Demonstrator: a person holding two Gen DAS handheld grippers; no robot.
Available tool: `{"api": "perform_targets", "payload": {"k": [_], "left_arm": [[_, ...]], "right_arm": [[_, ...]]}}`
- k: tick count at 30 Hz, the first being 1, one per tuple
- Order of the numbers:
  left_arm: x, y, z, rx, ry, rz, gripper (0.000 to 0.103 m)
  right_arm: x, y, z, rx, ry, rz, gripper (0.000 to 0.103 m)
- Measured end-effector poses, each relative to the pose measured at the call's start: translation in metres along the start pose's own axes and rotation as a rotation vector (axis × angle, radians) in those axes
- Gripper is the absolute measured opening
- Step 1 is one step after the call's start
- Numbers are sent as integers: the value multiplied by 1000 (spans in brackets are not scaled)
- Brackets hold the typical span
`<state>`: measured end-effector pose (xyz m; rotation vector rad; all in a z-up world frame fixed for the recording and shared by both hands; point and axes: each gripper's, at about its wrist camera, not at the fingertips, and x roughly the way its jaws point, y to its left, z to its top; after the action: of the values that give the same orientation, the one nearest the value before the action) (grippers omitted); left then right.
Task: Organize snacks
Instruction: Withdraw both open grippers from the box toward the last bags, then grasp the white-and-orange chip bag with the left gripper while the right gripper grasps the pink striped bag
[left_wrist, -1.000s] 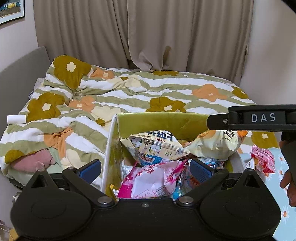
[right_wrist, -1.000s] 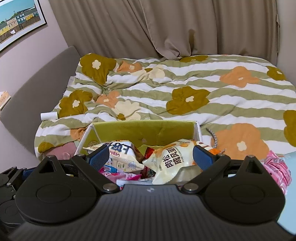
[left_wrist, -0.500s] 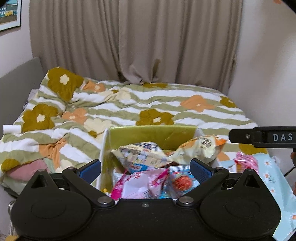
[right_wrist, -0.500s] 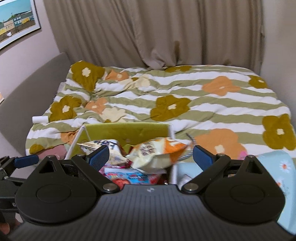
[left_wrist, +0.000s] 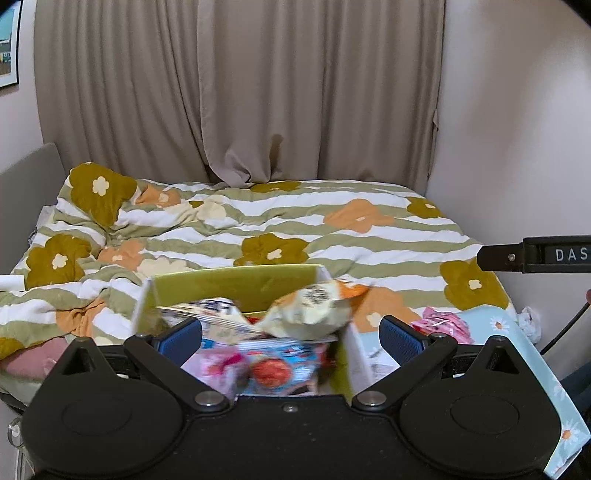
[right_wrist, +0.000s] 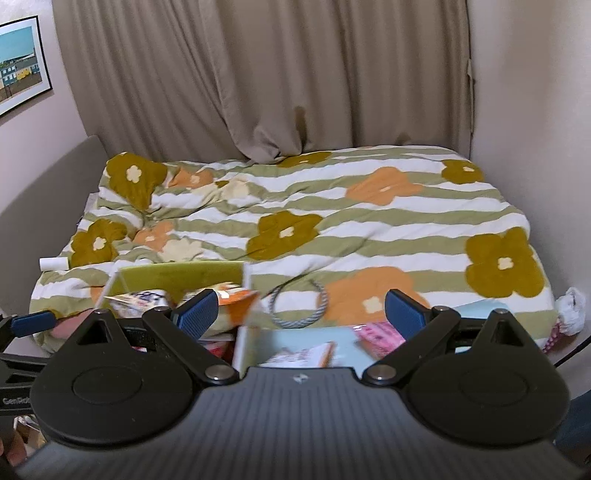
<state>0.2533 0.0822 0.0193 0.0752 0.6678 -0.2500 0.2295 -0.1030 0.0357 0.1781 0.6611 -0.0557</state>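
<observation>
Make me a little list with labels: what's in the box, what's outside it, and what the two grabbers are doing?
box: green box at the foot of the bed, open top
in box: snack bags heaped up, cream and orange bag on top
outside box: pink packet on the blue flowered cloth
also there: rope ring on the striped quilt
left gripper: open, empty
right gripper: open, empty

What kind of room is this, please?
Most likely a bedroom: a bed with a flower-pattern duvet, closed beige curtains behind it, and a framed picture on the wall.
</observation>
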Motion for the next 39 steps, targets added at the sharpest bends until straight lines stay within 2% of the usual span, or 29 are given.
{"api": "perform_targets", "payload": {"k": [9,18,27,31,35,39], "left_arm": [[31,-99,-9,38,42,73,103],[99,-176,-34,164,105,185,103],[162,-199,-55,232,190,291,103],[183,-205,-64,264,224,318,103],[201,-207,-75,320,246,392,103],[215,-205,-82,341,269,411,100]], "right_arm": [[19,-88,9,-48,62,45,103],[72,-145,3,-101,157,114,103],[130,-162,-11,-116,262,192,103],[150,-163,-19,-116,297,216,103],[166,-161,-28,-133,333,232,103],[178,-154,-34,-169,340,235,103]]}}
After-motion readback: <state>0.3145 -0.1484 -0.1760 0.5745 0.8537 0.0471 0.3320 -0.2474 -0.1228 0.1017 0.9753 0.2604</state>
